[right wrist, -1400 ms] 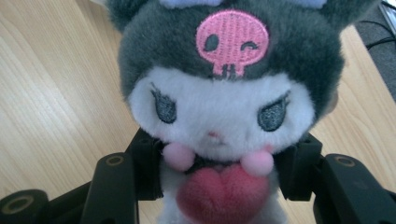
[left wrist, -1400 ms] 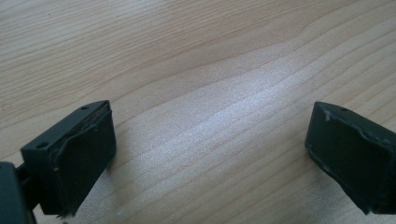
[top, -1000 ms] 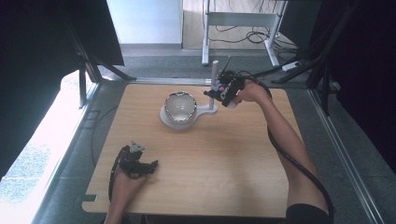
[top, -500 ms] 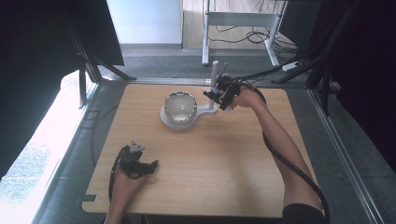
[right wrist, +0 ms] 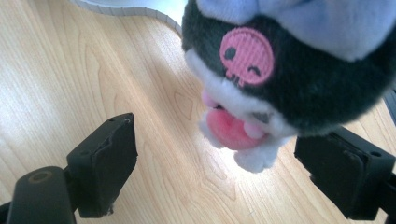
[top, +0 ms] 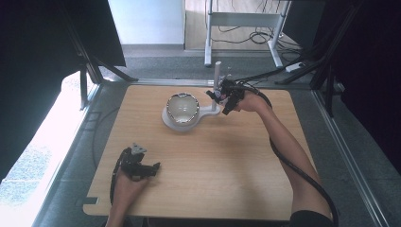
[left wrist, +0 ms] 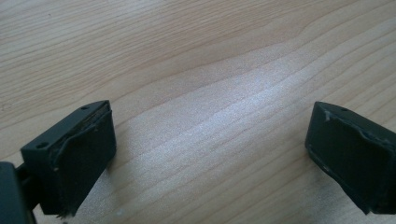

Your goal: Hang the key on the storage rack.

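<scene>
Since a second ago the right gripper (right wrist: pixel 219 154) has been spreading its jaws, releasing the plush toy (right wrist: pixel 289 70) hanging between them over the table's (top: pixel 227 156) far edge beside the white stand (top: pixel 182 111), so it should back straight off; the left gripper (left wrist: pixel 205 154) rests agape near the near-left corner.

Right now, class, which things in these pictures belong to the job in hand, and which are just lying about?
In the job:
- plush toy, between the jaws of the right gripper, which have just been opening
- white stand with its shiny bowl, beside them

Lying about:
- left gripper, open over the bare table
- cables on the floor beyond
</scene>
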